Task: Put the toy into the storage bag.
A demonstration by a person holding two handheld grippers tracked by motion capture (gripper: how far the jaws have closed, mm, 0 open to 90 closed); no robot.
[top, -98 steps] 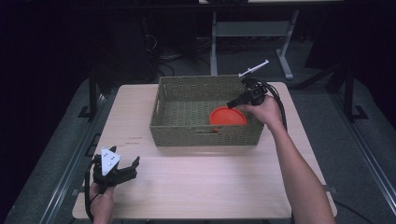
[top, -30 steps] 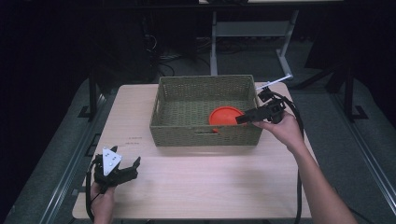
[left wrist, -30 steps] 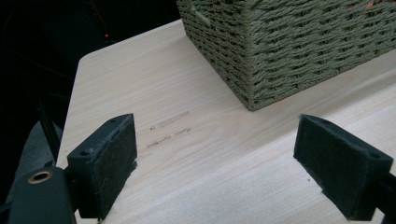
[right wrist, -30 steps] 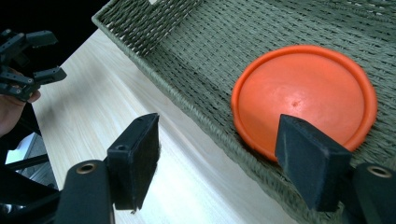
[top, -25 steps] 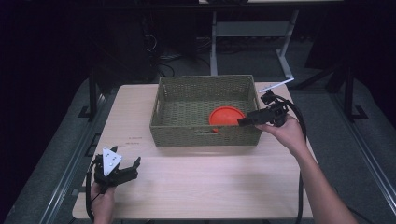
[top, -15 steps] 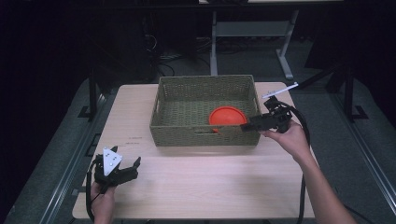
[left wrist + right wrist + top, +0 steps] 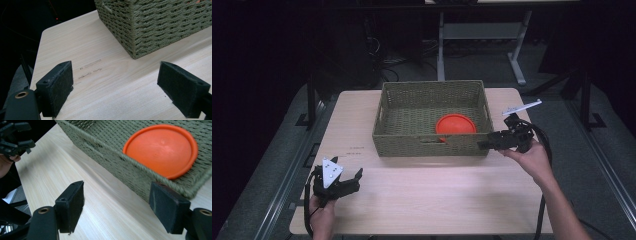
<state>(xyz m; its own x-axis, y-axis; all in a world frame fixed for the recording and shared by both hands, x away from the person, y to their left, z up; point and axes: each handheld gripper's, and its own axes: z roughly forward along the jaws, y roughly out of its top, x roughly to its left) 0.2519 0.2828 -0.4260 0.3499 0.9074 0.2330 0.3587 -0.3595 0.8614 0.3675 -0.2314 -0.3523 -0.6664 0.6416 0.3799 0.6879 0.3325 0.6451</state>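
High view first, and we go left to right. Our left gripper [image 7: 343,184] rests on the near left of the table [image 7: 422,190], well apart from the basket [image 7: 432,145]. In the left gripper view its jaws stand wide apart with nothing but bare wood between them, touching nothing we can see. It is best kept parked there, out of the way.

The basket sits at the middle of the far half of the table, and the orange disc [image 7: 455,125] lies flat on its floor, toward the near right corner, close to the near wall.

Our right gripper [image 7: 486,145] hovers just outside that near right corner, pointing left along the near wall. In the right gripper view [image 7: 117,202] its jaws are spread wide and empty, with the basket's rim and the disc [image 7: 161,150] beyond them; whether the far jaw brushes the wicker we cannot tell.

We judge the step in hand to be clearing the basket with the disc left inside. To do it well, we keep the jaws open, lift above the rim before moving sideways so as not to snag the weave or shift the basket, and draw toward the near right.
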